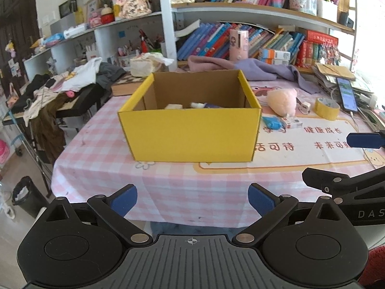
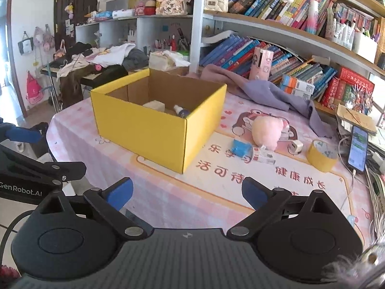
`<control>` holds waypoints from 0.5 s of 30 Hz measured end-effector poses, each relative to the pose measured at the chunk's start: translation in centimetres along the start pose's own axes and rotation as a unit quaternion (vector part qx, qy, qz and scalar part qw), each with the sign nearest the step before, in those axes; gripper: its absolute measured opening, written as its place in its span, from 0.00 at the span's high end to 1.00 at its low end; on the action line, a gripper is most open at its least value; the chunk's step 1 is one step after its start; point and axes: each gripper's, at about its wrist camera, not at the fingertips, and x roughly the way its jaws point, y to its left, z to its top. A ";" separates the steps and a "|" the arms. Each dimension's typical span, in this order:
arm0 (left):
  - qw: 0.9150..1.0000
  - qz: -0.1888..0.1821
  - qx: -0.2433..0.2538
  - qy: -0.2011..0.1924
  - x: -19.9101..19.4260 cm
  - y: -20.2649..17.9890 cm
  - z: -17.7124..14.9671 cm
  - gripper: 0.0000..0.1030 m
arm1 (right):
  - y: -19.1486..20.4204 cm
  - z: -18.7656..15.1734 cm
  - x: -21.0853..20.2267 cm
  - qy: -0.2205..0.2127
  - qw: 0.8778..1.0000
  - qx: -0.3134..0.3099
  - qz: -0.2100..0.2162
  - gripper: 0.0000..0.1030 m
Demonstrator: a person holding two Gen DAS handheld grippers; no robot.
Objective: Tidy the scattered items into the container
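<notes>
Box [image 1: 190,134], yellow and open-topped, stands mid-tabletop [image 1: 192,192] in the left wrist view, and two things already lie inside it: a pale block [image 1: 173,106] and a small bottle [image 1: 199,105] beside it. Right of the box the rest is still scattered: a blue packet [image 1: 272,121] nearest its right wall, a small carton [image 1: 291,122] just beyond, a pink plush [image 1: 284,101] behind those, a white clip [image 1: 303,107] and a tape roll [image 1: 327,108] further right. The left claw [image 1: 192,201] hangs over the near edge in front of the box, its pads apart with nothing between them.

From the right wrist view the box [image 2: 154,130] sits left of centre, with the block [image 2: 155,106] and bottle [image 2: 181,111] seen on its floor. To its right lie the blue packet [image 2: 240,148], the carton [image 2: 264,155], the plush [image 2: 268,130], the clip [image 2: 296,147] and the tape roll [image 2: 322,155], none of them touching the box. The right claw [image 2: 186,196] stands wide apart and empty, in front of the box's near corner.

By my reading the job is under half done: two items in, five still out.
</notes>
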 end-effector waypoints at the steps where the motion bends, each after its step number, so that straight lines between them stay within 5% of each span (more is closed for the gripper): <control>1: 1.000 -0.004 0.000 0.002 0.1 -0.1 0.0 0.03 | -0.1 -0.2 -0.1 0.004 1.000 0.002 -0.003 0.05; 15: 0.998 -0.049 0.019 0.029 1.7 -2.0 -0.2 0.03 | -1.5 -1.8 -0.7 0.032 0.998 0.032 -0.050 0.02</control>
